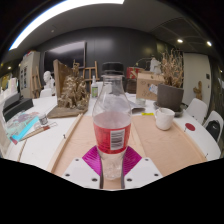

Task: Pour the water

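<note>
A clear plastic bottle [112, 115] with a red label and a dark cap stands upright between my fingers, holding a little water. My gripper [112, 160] is shut on its lower part, below the label. The magenta pads [92, 158] press against both sides of the bottle. The bottle's base sits low between the fingers, and I cannot tell whether it touches the wooden table [170, 145]. A white cup [165, 118] stands on the table beyond the fingers, off to the right of the bottle.
A blue packet [25, 127] lies on a white surface [45, 140] to the left. A small red thing [190, 127] lies right of the cup. White chairs [205, 118] stand at the table's right side. Boxes and clutter [150, 88] fill the far end.
</note>
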Demonstrator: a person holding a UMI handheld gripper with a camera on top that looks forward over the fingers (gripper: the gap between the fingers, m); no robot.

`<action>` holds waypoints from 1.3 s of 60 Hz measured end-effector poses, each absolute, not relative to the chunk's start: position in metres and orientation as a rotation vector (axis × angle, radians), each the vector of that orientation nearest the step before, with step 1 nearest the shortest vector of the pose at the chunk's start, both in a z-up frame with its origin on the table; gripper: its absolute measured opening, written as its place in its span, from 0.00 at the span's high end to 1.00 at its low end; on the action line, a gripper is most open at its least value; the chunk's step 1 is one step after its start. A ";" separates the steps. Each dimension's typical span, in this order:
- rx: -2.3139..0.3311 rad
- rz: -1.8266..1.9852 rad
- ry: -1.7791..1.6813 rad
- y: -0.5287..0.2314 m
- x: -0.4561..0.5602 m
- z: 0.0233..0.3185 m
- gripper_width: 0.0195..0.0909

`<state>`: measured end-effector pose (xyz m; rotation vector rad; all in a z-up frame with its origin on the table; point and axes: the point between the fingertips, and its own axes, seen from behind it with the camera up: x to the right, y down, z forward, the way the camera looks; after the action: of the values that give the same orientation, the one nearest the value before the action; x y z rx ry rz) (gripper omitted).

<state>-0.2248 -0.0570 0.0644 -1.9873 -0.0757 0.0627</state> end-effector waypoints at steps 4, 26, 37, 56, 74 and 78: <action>-1.991 0.061 -0.090 -0.054 -0.228 0.068 0.96; -1.841 0.450 0.181 0.033 -0.231 0.192 0.96; -1.739 0.967 0.607 0.097 -0.217 0.228 0.96; -1.450 1.625 1.293 0.164 -0.163 0.213 0.96; -1.309 1.828 1.540 0.170 -0.144 0.194 0.96; -1.316 1.839 1.545 0.173 -0.141 0.190 0.96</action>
<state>-0.1414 0.1725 0.1901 -1.3164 1.5454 1.8390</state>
